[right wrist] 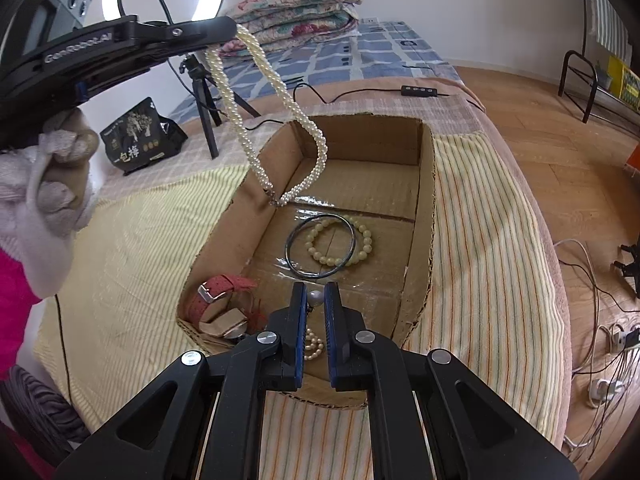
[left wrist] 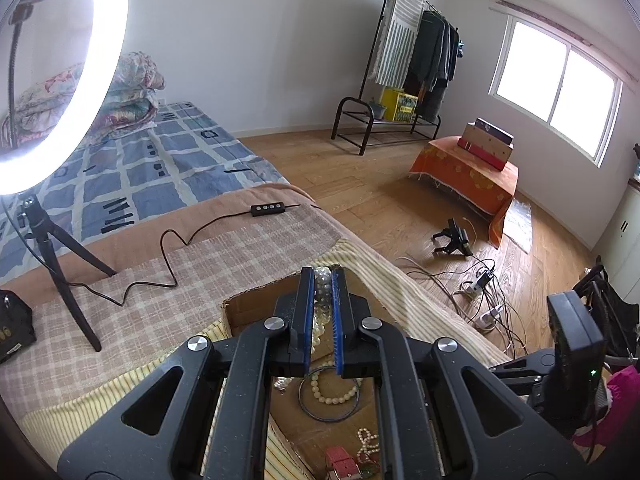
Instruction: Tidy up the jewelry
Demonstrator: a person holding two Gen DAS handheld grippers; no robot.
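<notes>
As it hangs over the cardboard box (right wrist: 424, 216), pearl necklace (right wrist: 244, 132) clamped in left tool (left wrist: 322, 276), right tool (right wrist: 316, 292) pinching a bead (right wrist: 315, 298)

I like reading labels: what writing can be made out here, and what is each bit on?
"GenRobot.AI": side of the left gripper.
"一包梅": black pouch on the bed; its smaller print is too small to read.
Yellow box under the clothes rack: print blurred, unreadable.
</notes>
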